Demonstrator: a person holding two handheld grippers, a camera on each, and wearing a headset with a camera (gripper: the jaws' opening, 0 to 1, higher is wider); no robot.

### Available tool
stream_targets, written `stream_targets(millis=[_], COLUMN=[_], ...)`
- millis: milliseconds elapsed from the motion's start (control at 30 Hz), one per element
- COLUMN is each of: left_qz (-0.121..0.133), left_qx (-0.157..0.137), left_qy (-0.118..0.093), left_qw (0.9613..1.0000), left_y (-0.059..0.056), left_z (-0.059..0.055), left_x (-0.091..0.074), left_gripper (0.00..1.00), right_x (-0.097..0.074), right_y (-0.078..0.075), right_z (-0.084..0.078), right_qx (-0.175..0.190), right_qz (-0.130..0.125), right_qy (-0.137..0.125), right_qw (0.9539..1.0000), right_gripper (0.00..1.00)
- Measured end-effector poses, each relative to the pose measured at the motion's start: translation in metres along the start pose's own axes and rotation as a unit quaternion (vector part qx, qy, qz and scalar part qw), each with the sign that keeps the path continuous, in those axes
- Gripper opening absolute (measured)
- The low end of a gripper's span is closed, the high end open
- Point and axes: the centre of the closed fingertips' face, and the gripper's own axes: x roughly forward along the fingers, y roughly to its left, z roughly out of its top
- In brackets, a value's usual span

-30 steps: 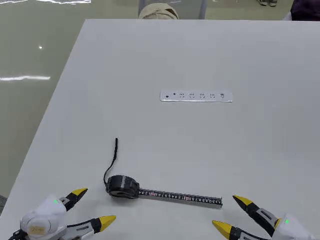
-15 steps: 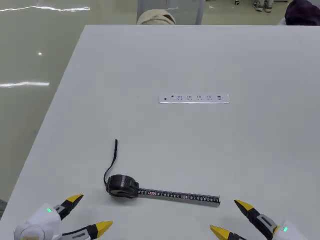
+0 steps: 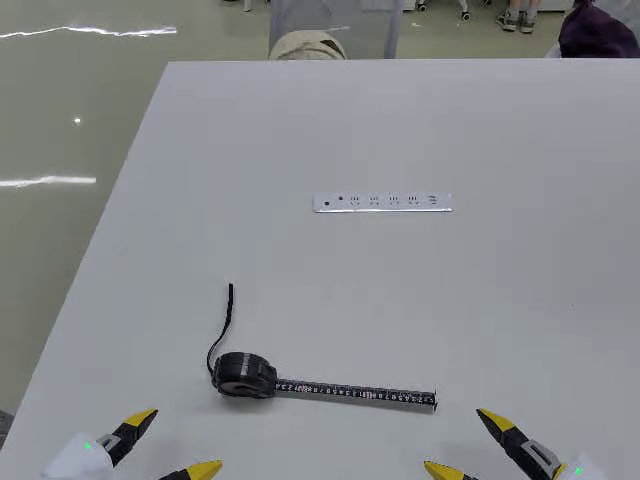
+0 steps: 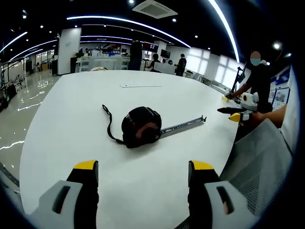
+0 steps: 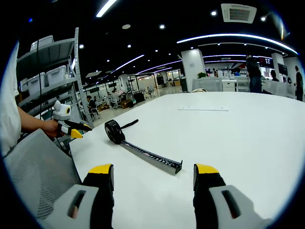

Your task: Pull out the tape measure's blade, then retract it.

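A black tape measure (image 3: 243, 374) lies on the white table (image 3: 400, 290), its blade (image 3: 356, 394) drawn out flat to the right and its black wrist strap (image 3: 222, 322) trailing away. My left gripper (image 3: 168, 446) sits open at the near left, short of the case (image 4: 141, 126). At the near right my right gripper (image 3: 478, 446) stands open too, just short of the blade's hooked tip (image 5: 177, 166). Nothing is between either pair of yellow-tipped fingers (image 4: 86, 166). The case (image 5: 114, 130) also appears in the right gripper view, and so does the left gripper (image 5: 77, 129).
A white power strip (image 3: 382, 203) lies flat mid-table, well beyond the tape. The table's left edge (image 3: 100, 240) drops to a glossy floor. A chair back (image 3: 305, 45) stands at the far edge. A grey mesh chair (image 5: 33, 167) sits close behind the near edge.
Both grippers have slid toward the near edge, away from the tape measure, still open. The tape and its drawn-out blade lie as before; the head camera tilted slightly.
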Motion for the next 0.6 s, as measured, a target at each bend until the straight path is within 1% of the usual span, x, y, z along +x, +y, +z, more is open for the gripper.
stream_targets(millis=[167,200,300,367,500,600], left_qz=[0.014,0.016,0.019,0.023,0.024,0.020], left_qx=[0.006,0.005,0.004,0.006,-0.001,-0.002], left_qy=[-0.001,-0.002,-0.005,-0.007,-0.010,-0.006], left_qw=[0.9999,0.9998,0.9998,0.9997,0.9997,0.9998], left_y=[0.000,0.000,-0.002,-0.003,-0.004,-0.006], left_z=[0.000,0.001,0.001,0.001,-0.001,-0.004], left_x=[-0.005,-0.006,-0.007,-0.008,-0.009,-0.008], left_gripper=[0.77,0.78,0.79,0.79,0.80,0.79], right_x=[-0.006,-0.008,-0.011,-0.013,-0.017,-0.017], right_y=[-0.002,-0.003,-0.004,-0.004,-0.005,-0.004], right_z=[0.001,0.001,0.003,0.003,0.002,0.001], right_qx=[-0.002,-0.006,-0.001,-0.003,0.000,0.002], right_qz=[-0.009,-0.014,-0.019,-0.022,-0.025,-0.025], right_qy=[-0.005,-0.006,-0.013,-0.012,-0.013,-0.014], right_qw=[0.9999,0.9999,0.9997,0.9997,0.9996,0.9996], right_gripper=[0.68,0.68,0.68,0.68,0.68,0.68])
